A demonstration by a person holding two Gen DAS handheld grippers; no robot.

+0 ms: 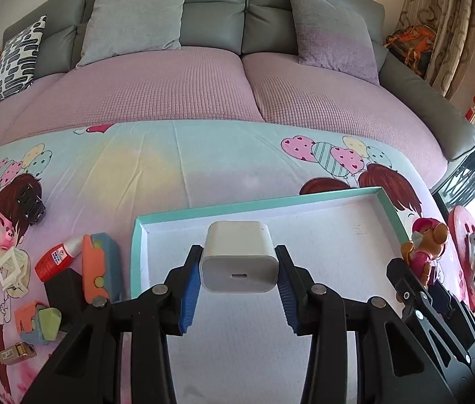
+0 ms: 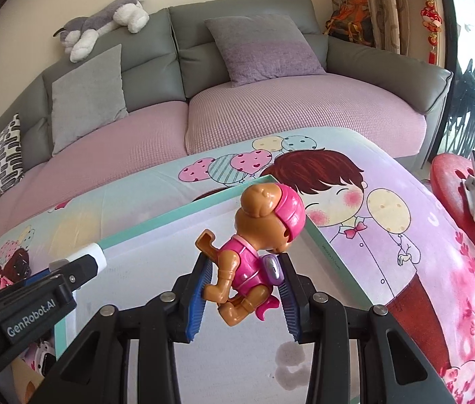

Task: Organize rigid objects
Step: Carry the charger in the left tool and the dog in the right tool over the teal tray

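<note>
The left tool (image 1: 239, 271) sits nearest the lens, its blue pads clamped on a white charger block (image 1: 239, 257) held above the shallow teal-rimmed tray (image 1: 136, 245). The block is smooth, rounded at the corners, its port slot facing the camera. The tray floor appears bare in both views, so I judge nothing is yet deposited. Left of the tray, unsorted items lie on the printed cloth: a black toy car (image 1: 30, 203), a white lattice piece (image 1: 12, 267), a red-labelled bottle (image 1: 57, 257), an orange-and-blue block (image 1: 98, 266). To the right, the right tool (image 2: 246, 281) grips a brown-and-pink dog figure (image 2: 259, 239) over the tray's far corner. Most sorting remains.
</note>
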